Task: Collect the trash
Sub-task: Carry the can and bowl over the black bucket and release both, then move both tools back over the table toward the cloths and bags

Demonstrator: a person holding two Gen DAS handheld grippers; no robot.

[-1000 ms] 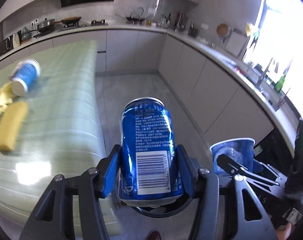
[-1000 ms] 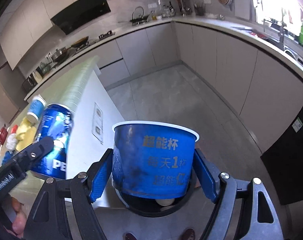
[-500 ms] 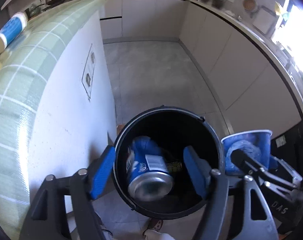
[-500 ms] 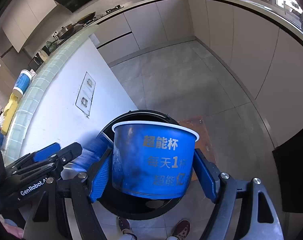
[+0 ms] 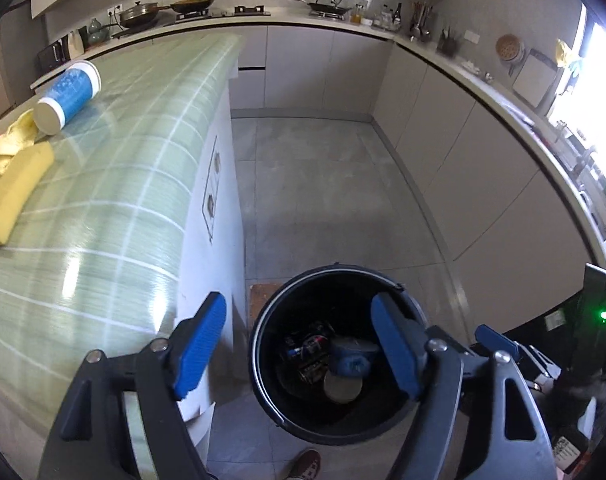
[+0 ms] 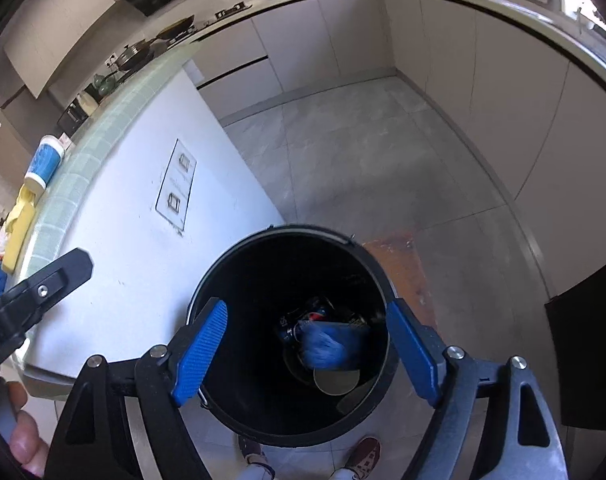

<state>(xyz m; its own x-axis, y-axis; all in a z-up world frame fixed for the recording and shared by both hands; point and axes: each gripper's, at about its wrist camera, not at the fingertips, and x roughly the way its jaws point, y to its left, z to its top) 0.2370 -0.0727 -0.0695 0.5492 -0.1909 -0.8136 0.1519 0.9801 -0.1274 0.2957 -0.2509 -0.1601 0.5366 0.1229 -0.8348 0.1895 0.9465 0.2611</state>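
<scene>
Next trash left: blue paper cup [image 5: 69,96] on its side on the green-tiled island counter [image 5: 115,208], base end toward the camera, mouth toward the stove wall, so its long axis runs roughly along the counter's length, slightly skewed. Just beside its base: crumpled yellow wrapper [image 5: 11,148] and a yellow sponge-like block [image 5: 13,196], block nearer the counter's near end.

Direction: up and left of both tools, well apart from them. Left gripper [image 5: 299,344] is the nearer one; the counter edge sits just beside its left finger. Right gripper [image 6: 305,350] is further out over the floor.

Bin [image 5: 263,360] stands on the floor against the island's white side panel, directly under both tools. Inside: a blue cup [image 6: 327,344], base toward the camera, blurred, and at least one can [image 5: 309,344] under it.

Both tools point down into the bin, jaws spread wide, nothing between the pads. Left is tilted more toward the horizon than right.

Judgement: left needs to swing up-left, and should close across the cup's barrel, not along its axis.
</scene>
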